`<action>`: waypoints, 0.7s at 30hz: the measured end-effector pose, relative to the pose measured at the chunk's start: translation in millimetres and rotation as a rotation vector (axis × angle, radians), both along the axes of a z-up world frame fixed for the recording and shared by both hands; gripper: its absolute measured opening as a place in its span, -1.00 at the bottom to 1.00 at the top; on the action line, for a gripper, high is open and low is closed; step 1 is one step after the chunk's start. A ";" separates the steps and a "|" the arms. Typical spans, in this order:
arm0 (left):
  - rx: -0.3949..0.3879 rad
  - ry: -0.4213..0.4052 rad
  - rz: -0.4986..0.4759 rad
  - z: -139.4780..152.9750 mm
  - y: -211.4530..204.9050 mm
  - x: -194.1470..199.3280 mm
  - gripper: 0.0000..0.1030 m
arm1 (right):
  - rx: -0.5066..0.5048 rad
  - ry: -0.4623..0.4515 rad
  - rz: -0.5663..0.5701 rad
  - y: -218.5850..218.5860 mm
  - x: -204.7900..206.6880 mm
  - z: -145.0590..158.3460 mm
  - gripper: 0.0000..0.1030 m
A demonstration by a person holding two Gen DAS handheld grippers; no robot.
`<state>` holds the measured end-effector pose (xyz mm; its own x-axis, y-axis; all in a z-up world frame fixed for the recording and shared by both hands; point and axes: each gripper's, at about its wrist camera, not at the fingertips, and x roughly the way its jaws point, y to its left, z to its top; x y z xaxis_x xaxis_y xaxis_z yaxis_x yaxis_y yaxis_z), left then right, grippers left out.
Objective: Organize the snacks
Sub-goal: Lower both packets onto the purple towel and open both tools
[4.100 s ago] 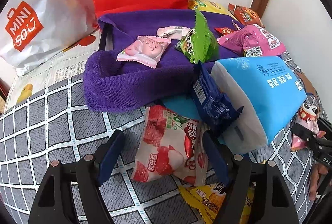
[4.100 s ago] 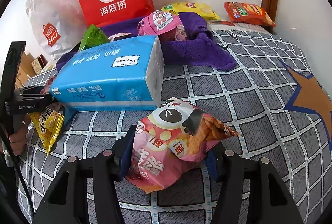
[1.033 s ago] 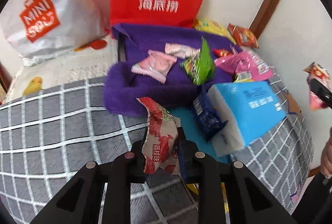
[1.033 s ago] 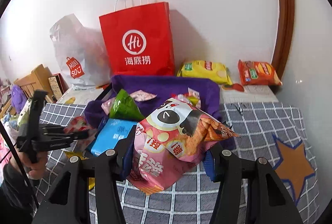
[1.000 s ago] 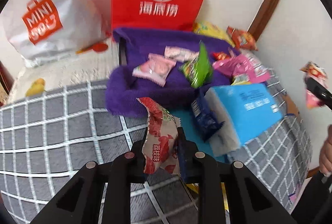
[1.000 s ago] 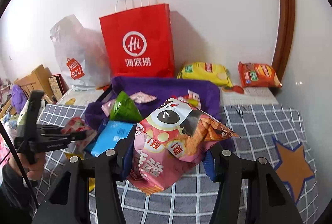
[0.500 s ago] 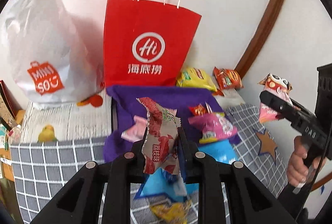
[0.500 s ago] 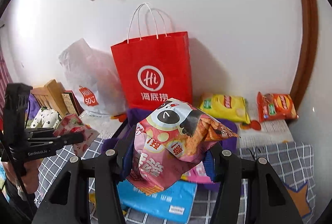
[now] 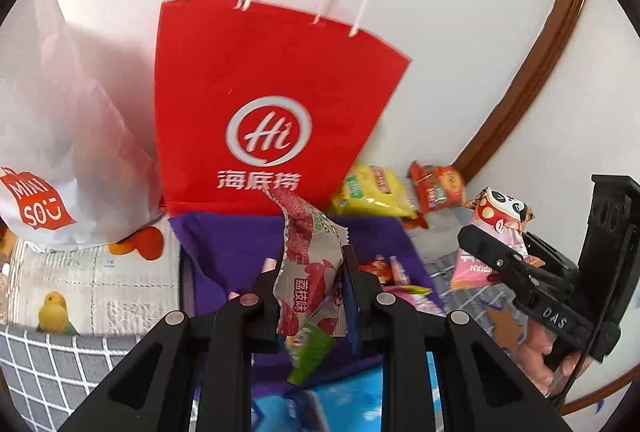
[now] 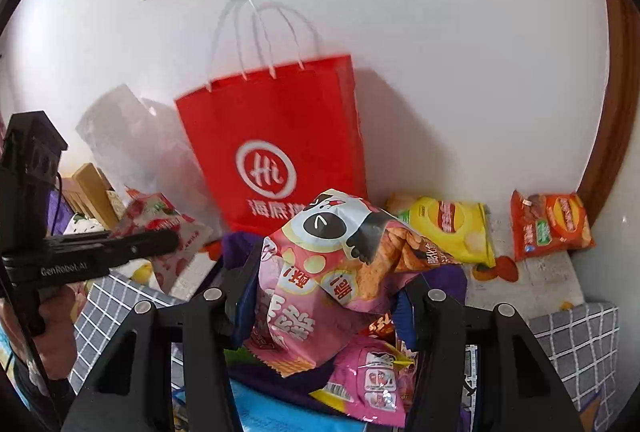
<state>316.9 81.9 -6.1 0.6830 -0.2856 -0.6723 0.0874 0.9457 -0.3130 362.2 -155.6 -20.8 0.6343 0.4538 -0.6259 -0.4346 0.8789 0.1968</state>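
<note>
My left gripper (image 9: 310,284) is shut on a red-and-white strawberry snack packet (image 9: 308,264), held up in the air in front of the red paper bag (image 9: 272,104). My right gripper (image 10: 324,296) is shut on a pink panda snack bag (image 10: 332,272), also lifted, facing the red paper bag (image 10: 276,152). In the left wrist view the right gripper (image 9: 516,264) with the panda bag (image 9: 496,232) shows at the right. In the right wrist view the left gripper (image 10: 120,244) with the strawberry packet (image 10: 168,232) shows at the left. Below lies a purple towel (image 9: 224,244) with several snacks.
A white Miniso plastic bag (image 9: 52,136) stands left of the red bag. A yellow chip bag (image 10: 452,228) and an orange chip bag (image 10: 552,224) lie by the wall at the right. A blue tissue pack (image 9: 320,408) lies below. A brown door frame (image 9: 528,72) runs at the right.
Both grippers have risen higher with their packets and moved closer to the red bag, which now looks larger. The bed surface has dropped out of most of both views.
</note>
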 end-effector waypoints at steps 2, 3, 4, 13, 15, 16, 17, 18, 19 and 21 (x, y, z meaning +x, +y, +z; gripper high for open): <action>-0.009 0.014 0.005 -12.8 9.1 3.2 -0.59 | -0.044 0.029 -0.001 1.9 11.1 -14.7 0.06; -0.026 0.030 0.009 -21.8 15.8 5.4 -0.59 | -0.062 0.034 -0.004 1.6 15.3 -22.7 0.06; -0.032 0.050 0.016 -26.5 20.0 8.2 -0.59 | -0.070 0.042 -0.005 1.6 18.4 -28.5 0.06; -0.026 0.097 0.055 -42.1 40.5 19.6 -0.59 | -0.148 0.191 0.011 12.0 47.3 -85.5 0.06; -0.031 0.102 0.058 -43.8 40.1 21.2 -0.59 | -0.165 0.208 0.021 16.0 49.5 -93.0 0.06; -0.035 0.104 0.055 -45.0 40.4 21.7 -0.59 | -0.169 0.219 0.026 17.4 50.0 -95.7 0.06; -0.037 0.110 0.056 -46.6 40.2 22.5 -0.59 | -0.174 0.230 0.029 19.1 50.7 -99.0 0.06; -0.038 0.116 0.060 -48.5 40.0 23.4 -0.59 | -0.182 0.234 0.026 20.4 50.8 -101.3 0.06; -0.038 0.119 0.060 -49.9 39.7 24.2 -0.59 | -0.200 0.234 0.014 21.5 51.3 -103.9 0.06; -0.042 0.132 0.052 -54.3 37.4 27.2 -0.59 | -0.239 0.239 0.003 23.9 52.5 -107.5 0.06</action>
